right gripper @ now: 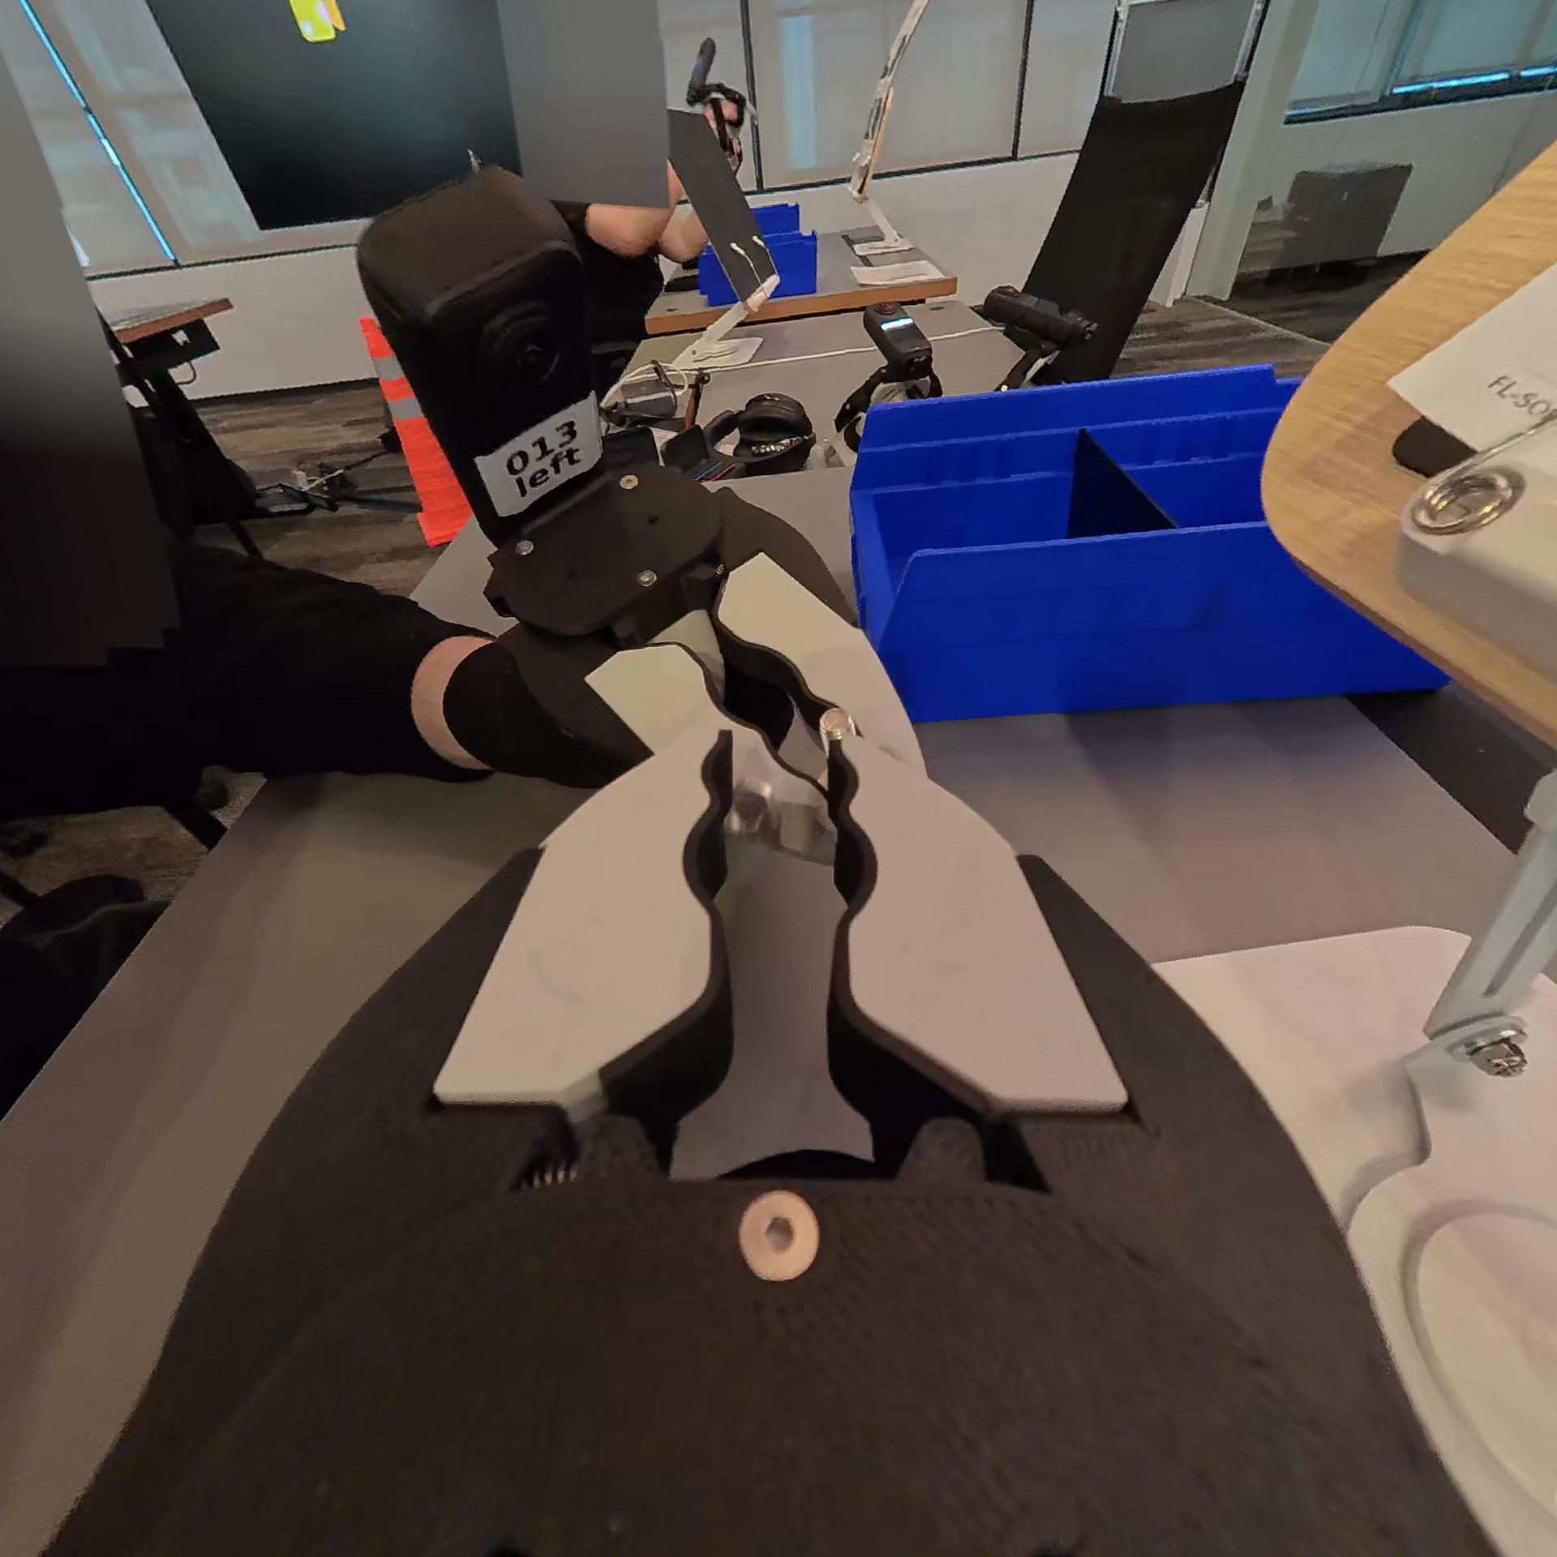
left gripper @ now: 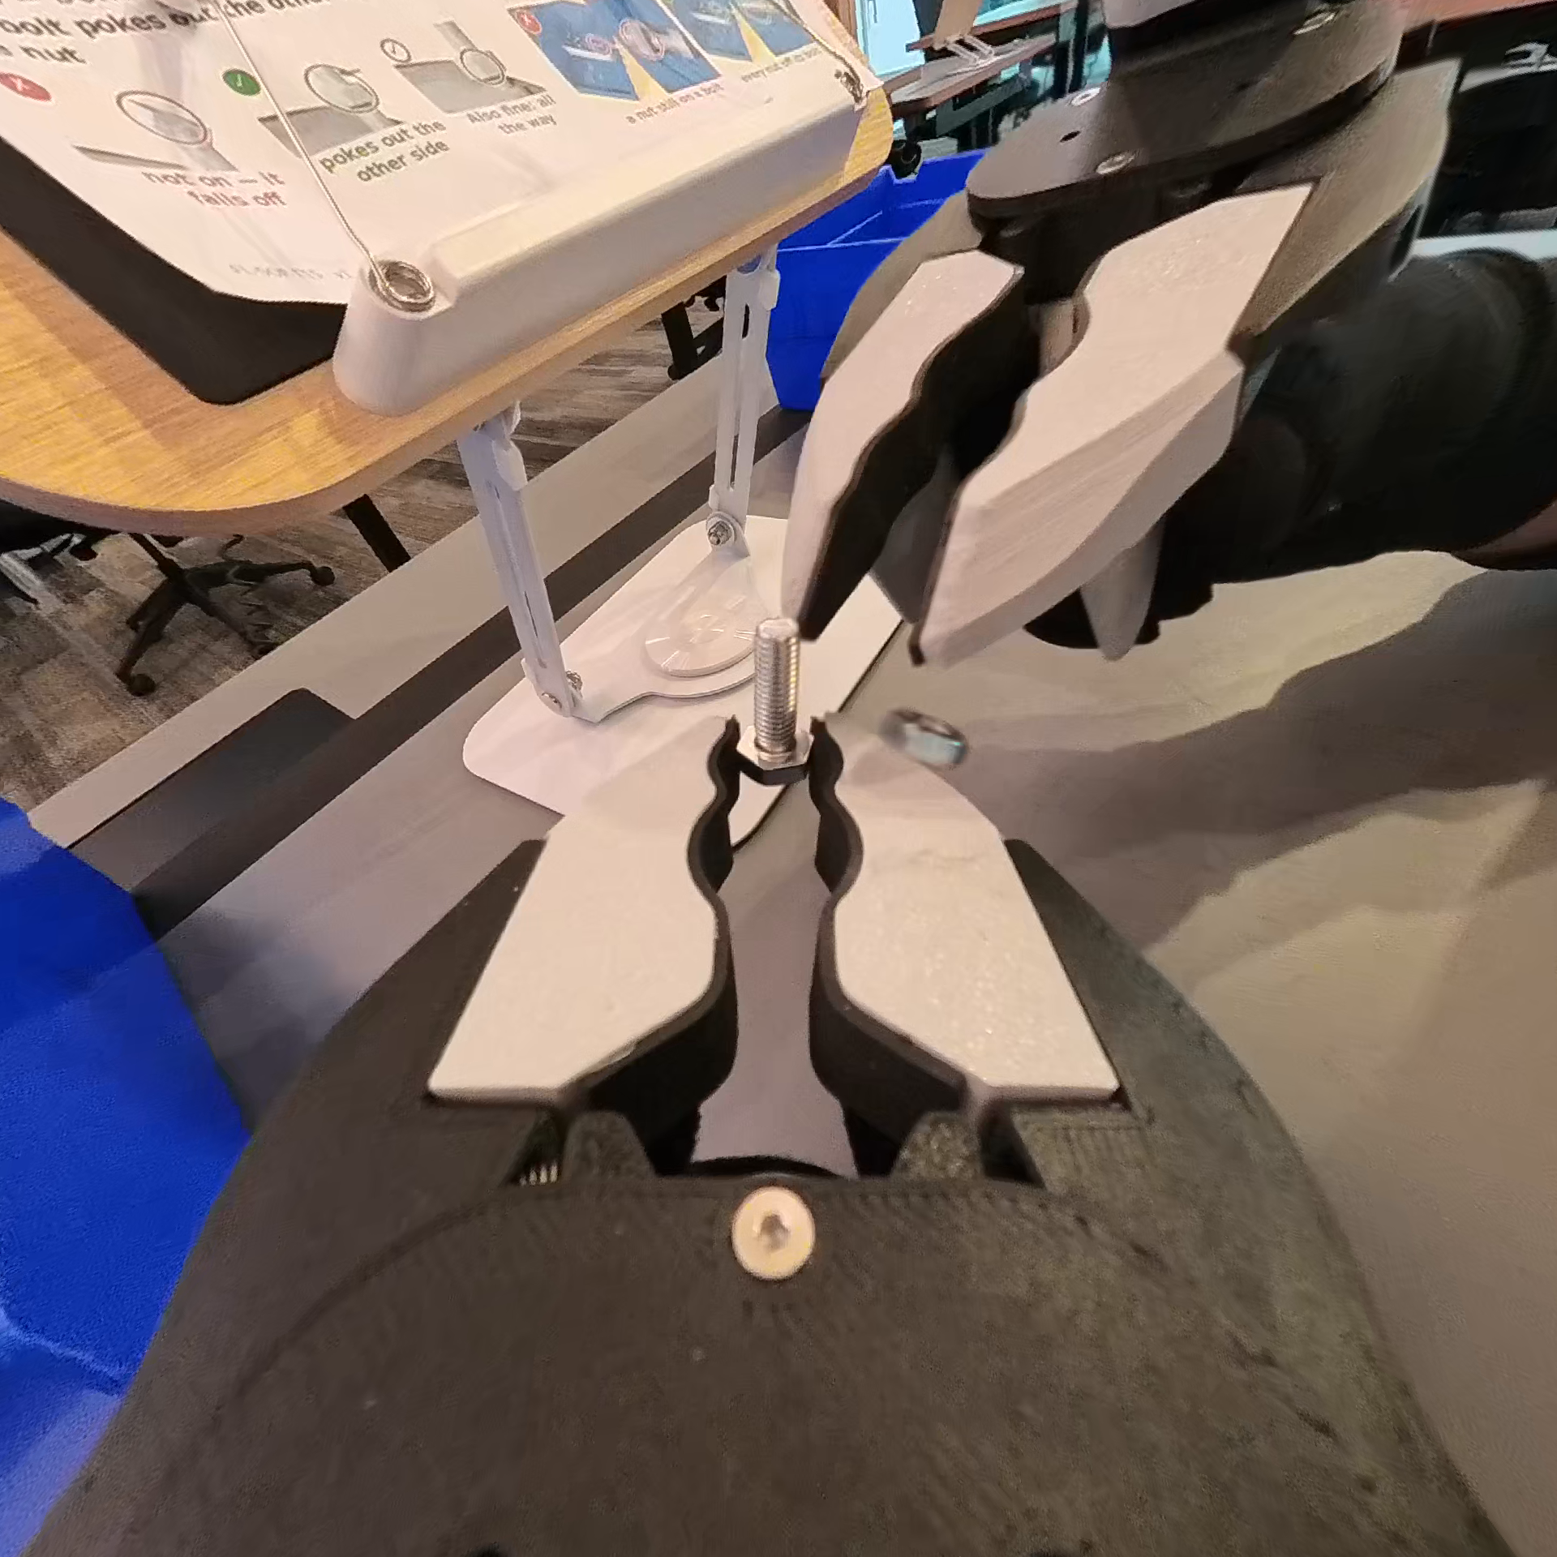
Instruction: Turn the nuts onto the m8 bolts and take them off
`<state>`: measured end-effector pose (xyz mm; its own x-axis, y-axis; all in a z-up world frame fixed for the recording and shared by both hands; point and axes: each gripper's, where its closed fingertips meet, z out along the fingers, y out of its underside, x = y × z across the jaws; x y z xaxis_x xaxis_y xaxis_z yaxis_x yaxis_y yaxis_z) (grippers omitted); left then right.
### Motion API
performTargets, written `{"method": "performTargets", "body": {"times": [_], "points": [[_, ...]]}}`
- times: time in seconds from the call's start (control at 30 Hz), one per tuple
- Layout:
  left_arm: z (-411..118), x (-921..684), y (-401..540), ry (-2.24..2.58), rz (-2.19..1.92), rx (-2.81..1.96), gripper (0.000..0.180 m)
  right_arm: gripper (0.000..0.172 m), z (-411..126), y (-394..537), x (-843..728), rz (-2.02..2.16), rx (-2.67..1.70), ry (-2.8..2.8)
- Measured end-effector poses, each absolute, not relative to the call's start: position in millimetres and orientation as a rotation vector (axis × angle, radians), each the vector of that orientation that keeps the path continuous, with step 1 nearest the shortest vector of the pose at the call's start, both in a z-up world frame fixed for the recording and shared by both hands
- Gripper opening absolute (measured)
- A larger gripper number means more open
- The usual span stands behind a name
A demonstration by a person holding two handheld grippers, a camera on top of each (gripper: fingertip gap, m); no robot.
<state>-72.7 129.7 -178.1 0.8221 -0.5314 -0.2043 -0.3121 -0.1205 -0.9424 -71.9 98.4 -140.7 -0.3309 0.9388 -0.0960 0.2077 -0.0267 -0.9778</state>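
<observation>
My left gripper (left gripper: 775, 741) is shut on the hex head of a silver M8 bolt (left gripper: 773, 687) and holds it upright, thread up. The thread is bare. My right gripper (left gripper: 864, 640) hangs just above and to the right of the bolt's tip, with its fingers apart and nothing between them. A silver nut (left gripper: 922, 735) shows blurred and tilted low beside my left fingertip, free of both grippers. In the right wrist view the nut (right gripper: 750, 809) is a blur below my open right gripper (right gripper: 777, 750), and the bolt's tip (right gripper: 836, 723) stands by the right fingertip.
A white stand base (left gripper: 590, 741) carries a wooden board (left gripper: 168, 421) with an instruction sheet, overhanging at the far left. A blue bin (right gripper: 1095, 590) stands behind the bolt, and another blue bin (left gripper: 84, 1095) is at my left. The grey table (left gripper: 1264, 927) stretches to the right. Some 4 centimetres of space lies between my two pairs of fingers.
</observation>
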Motion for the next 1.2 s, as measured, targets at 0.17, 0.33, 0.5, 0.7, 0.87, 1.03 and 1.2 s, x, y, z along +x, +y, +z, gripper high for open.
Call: {"method": "performTargets", "body": {"times": [0.17, 0.33, 0.5, 0.7, 0.87, 1.03, 1.2], "points": [[-180.2, -72.7, 130.1, 0.629, -0.277, -1.731, 0.015, 0.013, -155.2, 98.0, -75.9, 1.415, -1.27, -1.601], [-185.2, -84.0, 133.4, 0.61, -0.248, -1.767, 0.015, 0.011, -163.8, 109.1, -66.6, 1.385, -1.303, -1.622], [-194.9, -80.8, 134.1, 0.644, -0.228, -1.806, 0.015, 0.011, -170.9, 132.0, -37.5, 1.271, -1.337, -1.57], [-200.2, -66.7, 134.7, 0.68, -0.228, -1.822, 0.015, 0.007, -168.3, 149.0, -23.9, 1.31, -1.371, -1.467], [-200.2, -58.4, 133.2, 0.691, -0.24, -1.826, 0.015, 0.005, -164.9, 147.9, -26.6, 1.306, -1.352, -1.468], [-197.4, -56.9, 131.2, 0.695, -0.242, -1.817, 0.015, 0.007, -156.9, 143.1, -22.4, 1.279, -1.31, -1.521], [-201.1, -56.2, 129.6, 0.73, -0.228, -1.826, 0.015, 0.019, -145.1, 127.2, 4.0, 1.141, -1.229, -1.735]]}}
